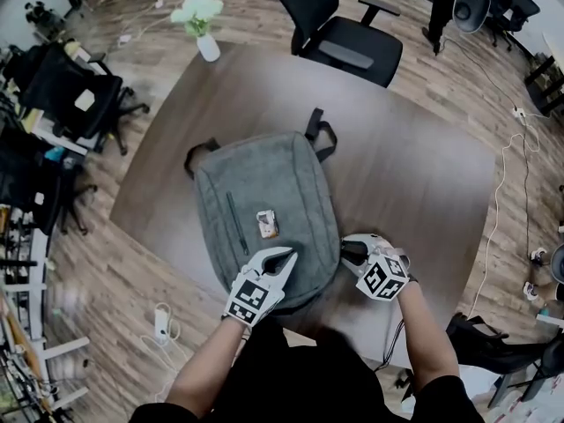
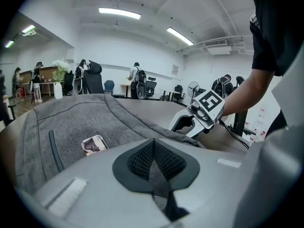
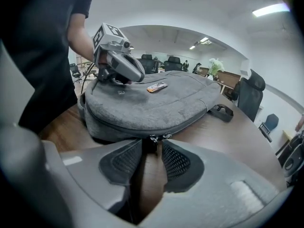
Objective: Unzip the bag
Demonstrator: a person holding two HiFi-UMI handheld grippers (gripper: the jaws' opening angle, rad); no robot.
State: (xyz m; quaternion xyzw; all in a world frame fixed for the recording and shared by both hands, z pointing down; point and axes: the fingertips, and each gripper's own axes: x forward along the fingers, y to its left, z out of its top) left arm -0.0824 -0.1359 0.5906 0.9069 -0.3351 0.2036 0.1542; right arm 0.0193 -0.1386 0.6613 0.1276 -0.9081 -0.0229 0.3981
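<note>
Bag (image 1: 264,201): laid flat on table (image 1: 414,174), frame centre.
Left gripper (image 1: 285,256): jaws pressed together, set over the bag's lower edge.
Right gripper (image 1: 346,248): jaws spread wide, nothing gripped; zipper pulls (image 3: 158,137) seen just ahead.

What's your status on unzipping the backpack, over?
Left gripper shut, over backpack top. Right gripper open, empty, zip pulls just ahead. Zip closed. Small packet on top, clear of zip.

Overhead head view; both gripper views low, close, across bag (image 1: 264,203).
</note>
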